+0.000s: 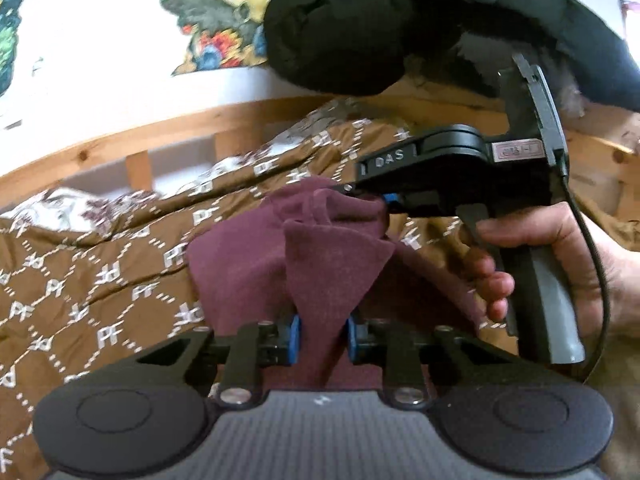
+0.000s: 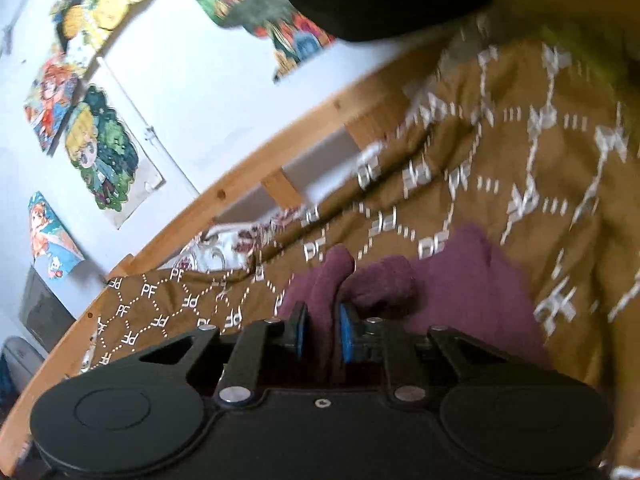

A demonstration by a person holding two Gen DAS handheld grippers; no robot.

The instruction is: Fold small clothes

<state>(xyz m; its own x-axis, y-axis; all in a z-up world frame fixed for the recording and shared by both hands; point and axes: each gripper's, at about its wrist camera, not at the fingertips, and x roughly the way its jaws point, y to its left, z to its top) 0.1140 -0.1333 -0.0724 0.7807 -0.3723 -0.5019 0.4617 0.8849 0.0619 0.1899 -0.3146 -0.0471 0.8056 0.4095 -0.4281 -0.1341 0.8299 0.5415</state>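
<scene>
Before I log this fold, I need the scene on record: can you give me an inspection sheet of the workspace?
Surface: brown patterned bedspread, rumpled.
Job's things: maroon cloth, lifted and bunched between both grippers.
Clutter: black garment hanging overhead.
Grippers: left gripper shut on the cloth; right gripper shut on it too.
Cables: black cable trailing from the right gripper's handle.
Surroundings: wooden bed rail, cartoon posters on a white wall.

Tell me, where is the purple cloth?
The purple cloth hangs pinched between the left gripper and the right gripper, above the brown blanket.
</scene>
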